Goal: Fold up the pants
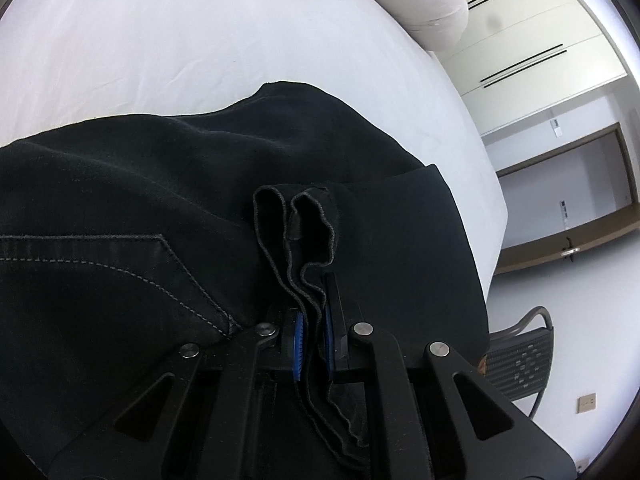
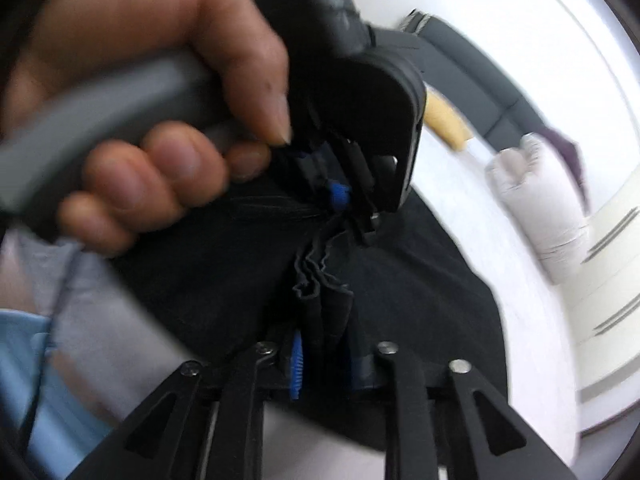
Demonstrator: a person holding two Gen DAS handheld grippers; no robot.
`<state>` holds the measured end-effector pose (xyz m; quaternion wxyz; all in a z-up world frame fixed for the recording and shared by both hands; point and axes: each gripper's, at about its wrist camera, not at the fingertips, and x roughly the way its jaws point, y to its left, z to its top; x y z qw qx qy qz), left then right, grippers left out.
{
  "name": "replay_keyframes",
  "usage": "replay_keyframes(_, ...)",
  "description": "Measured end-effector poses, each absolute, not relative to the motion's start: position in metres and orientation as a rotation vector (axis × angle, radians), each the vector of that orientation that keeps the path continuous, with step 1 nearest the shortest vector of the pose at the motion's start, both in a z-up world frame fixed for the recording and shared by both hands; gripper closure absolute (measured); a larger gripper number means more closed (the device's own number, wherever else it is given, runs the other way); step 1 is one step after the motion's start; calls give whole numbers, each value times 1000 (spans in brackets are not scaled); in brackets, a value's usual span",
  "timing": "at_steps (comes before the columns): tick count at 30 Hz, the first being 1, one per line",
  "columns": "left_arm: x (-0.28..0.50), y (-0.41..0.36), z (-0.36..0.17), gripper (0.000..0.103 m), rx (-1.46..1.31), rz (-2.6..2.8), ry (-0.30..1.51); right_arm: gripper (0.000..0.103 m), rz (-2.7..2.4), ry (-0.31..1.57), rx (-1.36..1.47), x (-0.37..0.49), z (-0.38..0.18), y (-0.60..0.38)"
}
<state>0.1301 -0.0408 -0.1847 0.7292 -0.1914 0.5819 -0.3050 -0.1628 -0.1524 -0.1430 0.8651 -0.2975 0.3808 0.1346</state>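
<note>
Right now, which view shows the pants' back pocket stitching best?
The left wrist view: the pocket stitching on the pants is sharp. The right wrist view, blurred and partly blocked by a hand, shows no stitching.

Both cameras ride just behind their own fingers, tilted steeply down and very close to the black pants (image 1: 168,208) on the white bed (image 1: 160,40). The right view looks across at the left hand (image 2: 132,112). Both catch the pale pillow (image 1: 416,4) and wardrobe doors (image 1: 532,40).
</note>
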Motion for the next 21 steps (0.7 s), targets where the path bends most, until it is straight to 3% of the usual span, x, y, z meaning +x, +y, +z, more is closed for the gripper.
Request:
replay_keyframes(2,130,-41,-187,94,-429,-674,1284,73,419,873,-474,-163,-123,-170)
replay_keyframes(9,118,-47,-175,93,-375,-652,1250,71,487,948,186,-99,-74,-324)
replay_keyframes(17,111,-55,-173,92,-327,-630,1236,71,568,1094,772,29,-143,-425)
replay_keyframes(18,111,-56,-173,92,-320,-627,1236,72,563,1137,815,41,-156,-434)
replay_keyframes(21,112,-54,-173,92,-301,-620,1232,94,604,1228,917,38,-190,-437)
